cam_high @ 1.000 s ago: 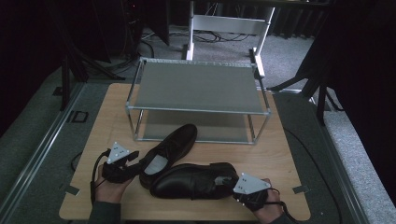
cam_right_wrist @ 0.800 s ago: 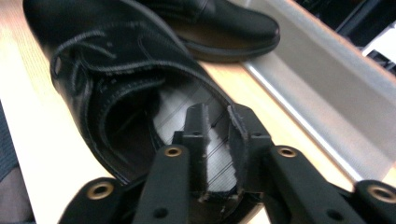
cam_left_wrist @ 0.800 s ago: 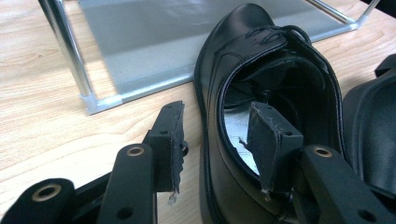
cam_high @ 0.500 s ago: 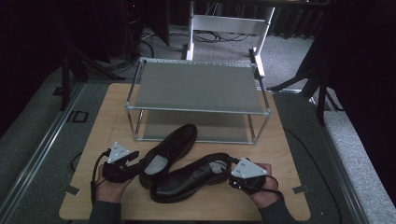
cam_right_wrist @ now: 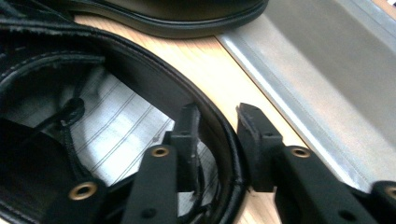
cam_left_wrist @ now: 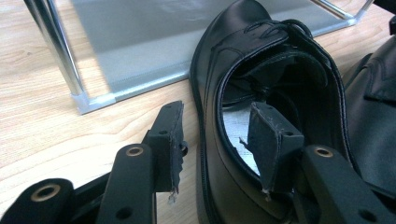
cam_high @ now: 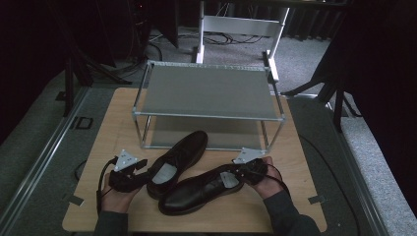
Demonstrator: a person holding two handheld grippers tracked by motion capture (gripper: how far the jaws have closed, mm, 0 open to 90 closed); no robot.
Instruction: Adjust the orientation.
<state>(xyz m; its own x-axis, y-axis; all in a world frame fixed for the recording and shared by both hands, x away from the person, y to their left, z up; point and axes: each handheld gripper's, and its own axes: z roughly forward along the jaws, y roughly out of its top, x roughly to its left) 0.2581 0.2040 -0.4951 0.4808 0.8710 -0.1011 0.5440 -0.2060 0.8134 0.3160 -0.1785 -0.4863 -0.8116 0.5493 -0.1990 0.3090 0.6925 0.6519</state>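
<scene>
Right gripper astride near shoe's heel rim, beside metal rack.

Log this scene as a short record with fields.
surface: wooden table
rack: two-tier metal rack at the back, both shelves bare
shoes: left shoe, right shoe, in front of the rack
left gripper: jaws open astride the left shoe's collar
right gripper: jaws open astride the right shoe's collar

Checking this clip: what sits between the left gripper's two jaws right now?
In the left gripper view, the left gripper straddles the rear side wall of the farther shoe: one jaw inside the opening, the other outside over bare table.
</scene>
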